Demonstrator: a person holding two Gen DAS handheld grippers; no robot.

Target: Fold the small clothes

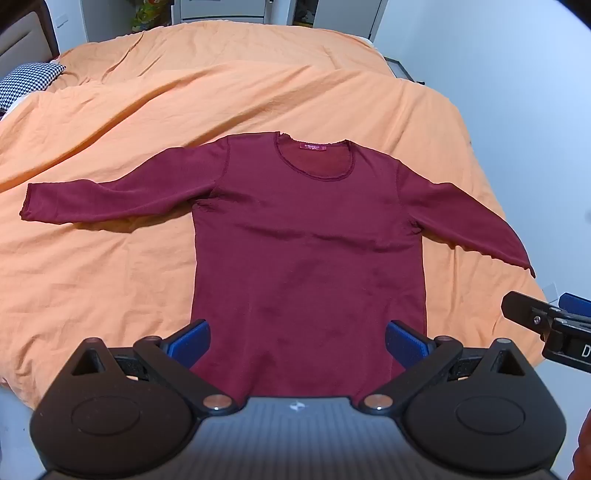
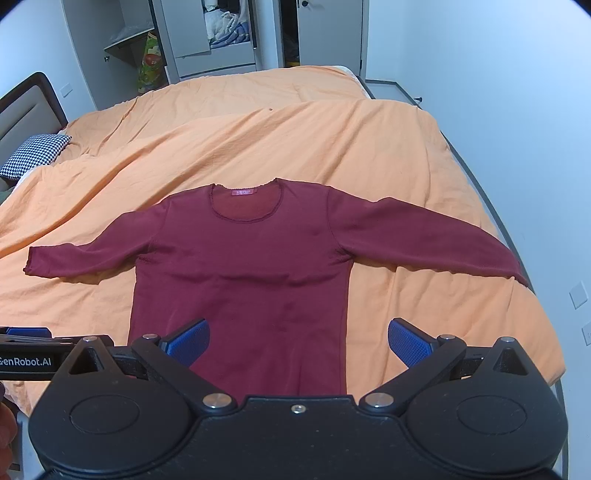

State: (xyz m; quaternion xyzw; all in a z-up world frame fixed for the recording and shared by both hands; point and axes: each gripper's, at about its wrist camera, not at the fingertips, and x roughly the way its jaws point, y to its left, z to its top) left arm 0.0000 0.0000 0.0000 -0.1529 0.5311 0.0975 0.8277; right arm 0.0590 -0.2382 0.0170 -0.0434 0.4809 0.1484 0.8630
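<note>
A dark red long-sleeved shirt (image 1: 306, 236) (image 2: 243, 266) lies flat on the orange bed cover, front up, neck away from me, both sleeves spread out sideways. My left gripper (image 1: 297, 341) hovers open above the shirt's hem, its blue pads wide apart with nothing between them. My right gripper (image 2: 299, 341) is open too, held over the hem's right side; its left pad is above the cloth and its right pad above bare cover. The right gripper's body (image 1: 554, 325) shows at the right edge of the left wrist view.
The orange cover (image 1: 258, 92) (image 2: 295, 140) spreads over the whole bed with wrinkles. A black-and-white patterned pillow (image 1: 26, 81) (image 2: 33, 155) lies at the far left by the headboard. Open wardrobes (image 2: 221, 33) stand behind the bed. The bed's right edge (image 2: 491, 206) is close to the right sleeve.
</note>
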